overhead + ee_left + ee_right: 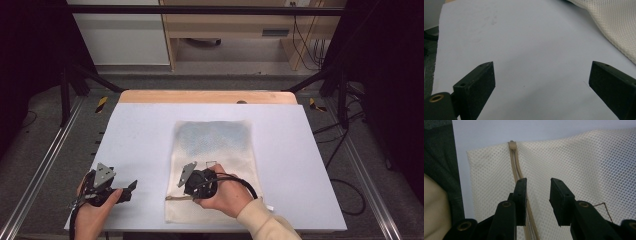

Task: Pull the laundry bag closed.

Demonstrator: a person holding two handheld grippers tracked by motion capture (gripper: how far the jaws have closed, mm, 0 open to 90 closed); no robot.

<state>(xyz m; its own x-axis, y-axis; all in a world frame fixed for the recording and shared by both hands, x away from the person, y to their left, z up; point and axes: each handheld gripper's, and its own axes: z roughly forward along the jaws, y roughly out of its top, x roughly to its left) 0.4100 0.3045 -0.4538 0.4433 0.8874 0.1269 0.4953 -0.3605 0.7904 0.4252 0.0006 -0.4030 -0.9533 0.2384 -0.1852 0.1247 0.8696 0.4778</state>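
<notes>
I find a cream mesh bag [212, 165] lying flat on the white bench [140, 135], its drawstring end toward the near edge. A tan drawstring cord [516, 167] runs along the mesh to a small toggle [512, 144] at the bag's corner.

The right claw [537, 195] sits low over the bag with its jaws narrowed but not shut; the cord passes just beside and under the left-hand jaw in the right gripper view, not pinched between the pads. Mesh lies in the gap.

The left claw [541, 82] rests over bare bench, jaws wide, with nothing between them; the bag's edge lies off to one side.

Judgement: the work is at an early stage. The cord is approached, not yet secured; gripping and drawing it remain.
</notes>
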